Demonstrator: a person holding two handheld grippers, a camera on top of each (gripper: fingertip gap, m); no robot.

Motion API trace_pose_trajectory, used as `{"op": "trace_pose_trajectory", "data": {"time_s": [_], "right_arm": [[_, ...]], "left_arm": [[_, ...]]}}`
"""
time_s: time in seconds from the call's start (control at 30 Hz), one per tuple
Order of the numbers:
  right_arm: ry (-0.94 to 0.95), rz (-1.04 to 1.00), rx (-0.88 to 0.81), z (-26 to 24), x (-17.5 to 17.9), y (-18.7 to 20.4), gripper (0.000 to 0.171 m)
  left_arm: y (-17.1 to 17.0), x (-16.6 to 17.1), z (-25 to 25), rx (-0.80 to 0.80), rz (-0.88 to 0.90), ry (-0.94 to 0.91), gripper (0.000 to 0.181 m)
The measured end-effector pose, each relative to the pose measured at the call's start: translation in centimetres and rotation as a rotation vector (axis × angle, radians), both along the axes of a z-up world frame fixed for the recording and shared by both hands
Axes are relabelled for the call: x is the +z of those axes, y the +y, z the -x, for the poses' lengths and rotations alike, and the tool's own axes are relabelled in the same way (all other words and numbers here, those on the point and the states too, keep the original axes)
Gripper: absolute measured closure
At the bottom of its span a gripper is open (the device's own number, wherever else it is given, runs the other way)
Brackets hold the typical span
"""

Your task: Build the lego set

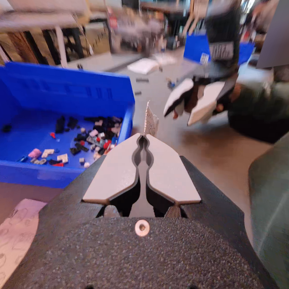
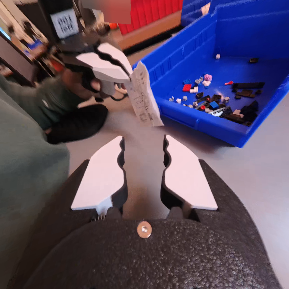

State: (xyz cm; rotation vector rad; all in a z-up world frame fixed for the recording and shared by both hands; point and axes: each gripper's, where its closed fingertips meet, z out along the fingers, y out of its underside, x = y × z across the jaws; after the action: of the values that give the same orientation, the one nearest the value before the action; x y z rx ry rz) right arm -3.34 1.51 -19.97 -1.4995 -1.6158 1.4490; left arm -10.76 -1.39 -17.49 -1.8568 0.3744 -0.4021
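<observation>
Far room behind blue bin (image 1: pixel 65 93) motion-blurred, shelving indistinct; bin's left end cut by frame edge; small bricks (image 1: pixel 97 140) inside too small to sort; printed sheet (image 2: pixel 143 97) smeared; seated person's head mosaicked.

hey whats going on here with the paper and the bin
A person holds a gripper in each hand. The left gripper is shut on a printed paper slip, which hangs in the air beside a blue bin of small toy bricks. The right gripper is open and empty, above the grey table.
</observation>
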Motion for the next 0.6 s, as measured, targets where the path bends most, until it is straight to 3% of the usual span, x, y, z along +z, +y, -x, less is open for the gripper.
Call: {"op": "trace_pose_trajectory", "data": {"time_s": [0.17, 0.23, 0.27, 0.3, 0.37, 0.5, 0.6], "right_arm": [[0.115, 0.139, -0.086, 0.7, 2.0, 0.9, 0.123], [0.235, 0.167, -0.137, 0.3, 4.2, 1.8, 0.146], [0.273, 0.156, -0.15, -0.1, 5.0, 2.1, 0.167], [0.291, 0.128, -0.164, -0.5, 5.6, 2.6, 0.171], [0.307, 0.033, -0.149, -1.5, 6.4, 3.1, 0.171], [0.302, -0.055, -0.085, -3.4, 7.8, 3.3, 0.171], [0.15, -0.198, -0.05, -4.3, 5.5, 3.8, 0.171]], "left_arm": [[1.7, 4.2, -1.5, -0.035, -0.147, -0.226, 0.181], [2.5, 4.9, -2.5, -0.075, -0.157, -0.281, 0.181], [2.8, 5.2, -3.2, -0.102, -0.156, -0.309, 0.181], [3.3, 5.3, -3.6, -0.118, -0.158, -0.322, 0.181], [4.2, 5.5, -4.1, -0.154, -0.159, -0.32, 0.181], [4.1, 5.2, -6.3, -0.373, -0.056, -0.352, 0.173], [3.9, 4.6, -6.8, -0.416, -0.07, -0.272, 0.173]]}}
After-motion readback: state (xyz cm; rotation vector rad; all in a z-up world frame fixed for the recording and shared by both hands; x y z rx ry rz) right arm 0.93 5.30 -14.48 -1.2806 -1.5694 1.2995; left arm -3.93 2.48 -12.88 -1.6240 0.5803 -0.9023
